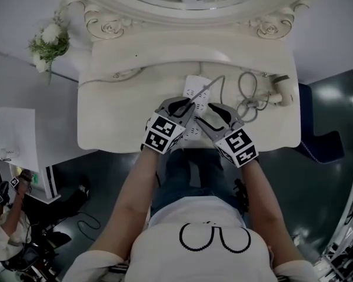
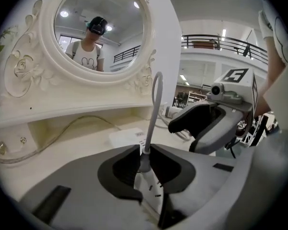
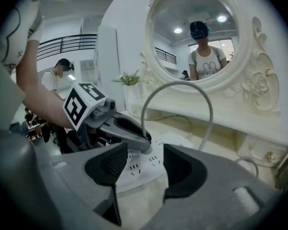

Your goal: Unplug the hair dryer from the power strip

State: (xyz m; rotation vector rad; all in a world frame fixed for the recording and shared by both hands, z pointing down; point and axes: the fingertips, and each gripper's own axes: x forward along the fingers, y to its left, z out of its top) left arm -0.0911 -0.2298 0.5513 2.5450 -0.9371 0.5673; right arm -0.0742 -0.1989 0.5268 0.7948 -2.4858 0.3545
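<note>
A white power strip [image 1: 195, 93] lies in the middle of the cream dressing table [image 1: 106, 122]. A grey plug [image 2: 144, 161] stands in it, and its grey cable [image 2: 156, 99] arcs up and runs right to the white hair dryer [image 1: 284, 90]. My left gripper [image 2: 144, 163] is shut on that plug, pads pressed against both its sides. My right gripper [image 3: 145, 164] stands open just beside it, jaws straddling the near end of the power strip [image 3: 139, 171] without pressing on it. The right gripper view shows the left gripper's fingers [image 3: 127, 133] at the plug [image 3: 151, 151].
An ornate oval mirror [image 2: 98, 30] rises behind the table, with a raised shelf under it. The dryer's cable lies coiled [image 1: 247, 96] at the right of the strip. White flowers [image 1: 47, 43] stand at the back left. A seated person [image 1: 6, 228] is off to the left.
</note>
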